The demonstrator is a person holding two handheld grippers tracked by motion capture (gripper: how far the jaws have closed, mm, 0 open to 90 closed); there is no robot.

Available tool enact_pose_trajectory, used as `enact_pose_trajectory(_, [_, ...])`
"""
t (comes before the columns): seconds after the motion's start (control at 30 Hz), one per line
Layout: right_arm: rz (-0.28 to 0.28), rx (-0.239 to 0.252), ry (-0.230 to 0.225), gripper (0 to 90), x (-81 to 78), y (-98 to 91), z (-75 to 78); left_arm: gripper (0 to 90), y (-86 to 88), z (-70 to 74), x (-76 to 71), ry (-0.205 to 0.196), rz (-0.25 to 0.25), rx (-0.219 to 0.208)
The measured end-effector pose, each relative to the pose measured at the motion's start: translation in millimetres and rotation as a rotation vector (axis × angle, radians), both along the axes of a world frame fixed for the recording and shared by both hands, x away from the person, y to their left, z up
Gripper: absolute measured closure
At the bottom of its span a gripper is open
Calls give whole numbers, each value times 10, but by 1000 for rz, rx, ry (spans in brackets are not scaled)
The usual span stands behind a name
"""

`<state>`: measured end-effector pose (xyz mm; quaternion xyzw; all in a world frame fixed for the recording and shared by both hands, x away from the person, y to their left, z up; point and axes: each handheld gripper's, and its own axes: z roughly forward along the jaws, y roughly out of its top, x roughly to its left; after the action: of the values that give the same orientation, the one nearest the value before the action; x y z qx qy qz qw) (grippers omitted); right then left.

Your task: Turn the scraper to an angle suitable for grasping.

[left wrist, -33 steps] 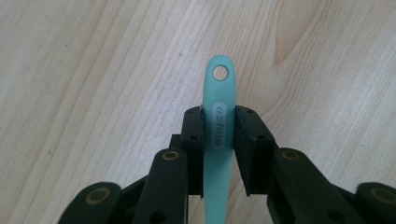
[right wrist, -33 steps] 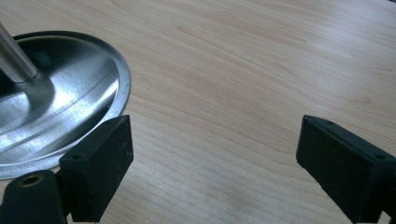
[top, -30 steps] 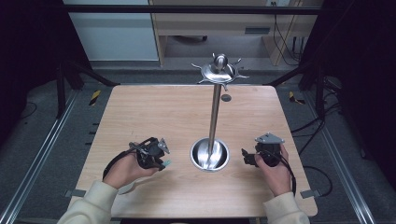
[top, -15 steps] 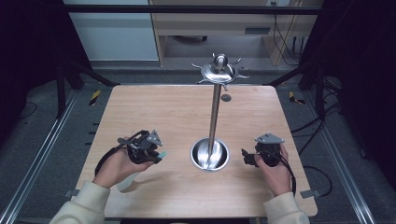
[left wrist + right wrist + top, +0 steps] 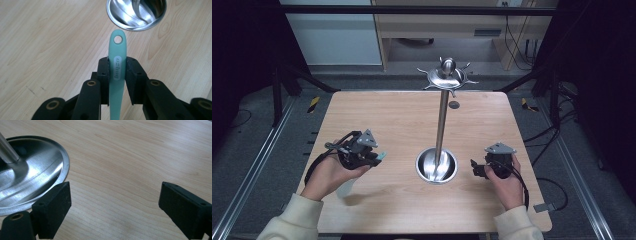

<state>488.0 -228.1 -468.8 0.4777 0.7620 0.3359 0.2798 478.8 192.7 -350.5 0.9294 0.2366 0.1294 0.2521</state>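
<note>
1 mint-green utensil handle (image 5: 117,75), hanging hole at tip, clamped in left hand-held gripper (image 5: 117,72); right hand-held gripper (image 5: 113,207) agape.

Cream sleeves (image 5: 294,217); black tools (image 5: 362,156) (brass screws).

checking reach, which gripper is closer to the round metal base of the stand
Right, narrowly. The right gripper sits just right of the base, jaws open and empty. The left gripper is a bit farther off to the base's left, shut on a teal utensil handle.
</note>
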Motion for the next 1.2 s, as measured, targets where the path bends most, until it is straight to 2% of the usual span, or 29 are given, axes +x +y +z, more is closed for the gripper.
enact_pose_trajectory(0.23, [0,-6,2,113,0,-2,0,743,-33,129,-21,-44,13,-47])
enact_pose_trajectory(0.37, [-1,-6,1,113,-1,-1,-1,744,-53,195,-41,-66,20,-92])
enact_pose_trajectory(1.03, [-2,-7,1,114,-1,-1,-1,743,-188,470,-95,-151,15,-169])
enact_pose_trajectory(1.2, [6,-13,-4,114,3,-3,-4,743,-225,502,-103,-142,0,-176])
